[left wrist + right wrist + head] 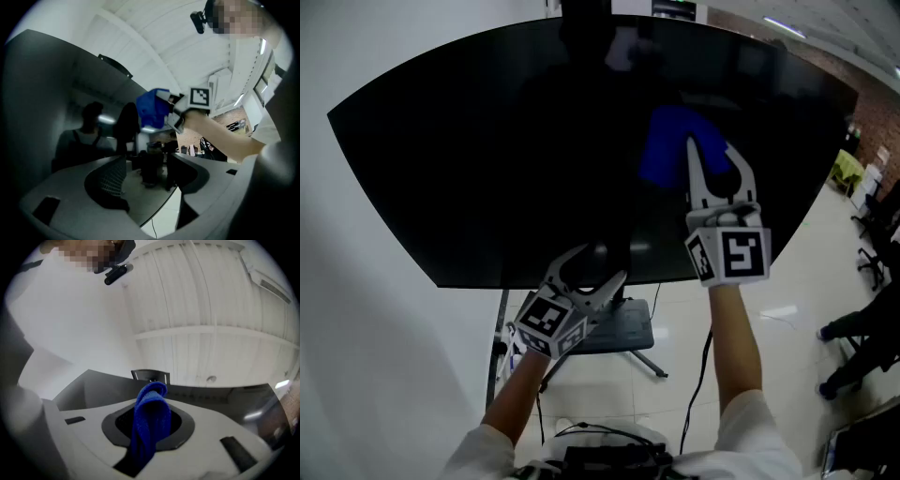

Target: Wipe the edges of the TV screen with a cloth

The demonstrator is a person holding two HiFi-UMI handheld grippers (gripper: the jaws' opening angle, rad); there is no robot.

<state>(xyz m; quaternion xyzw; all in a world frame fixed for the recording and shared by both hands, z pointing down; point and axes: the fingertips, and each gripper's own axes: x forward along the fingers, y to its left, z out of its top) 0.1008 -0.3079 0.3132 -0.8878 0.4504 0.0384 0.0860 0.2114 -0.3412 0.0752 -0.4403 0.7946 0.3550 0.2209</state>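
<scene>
The large dark TV screen (506, 159) fills the upper head view. My right gripper (705, 161) is shut on a blue cloth (670, 141) and holds it against the right half of the screen, inside the right edge. In the right gripper view the cloth (151, 423) hangs folded between the jaws, with the TV (89, 385) just beyond. My left gripper (592, 270) stands open at the screen's bottom edge, near the middle, with nothing between its fingers. The left gripper view shows the screen (37, 93) at the left and the cloth (151, 108) ahead.
The TV stand's base (623, 328) and cables (698, 394) lie on the tiled floor below the screen. Office chairs (874, 253) and a person's legs (853, 328) are at the right. A white wall (356, 309) runs along the left.
</scene>
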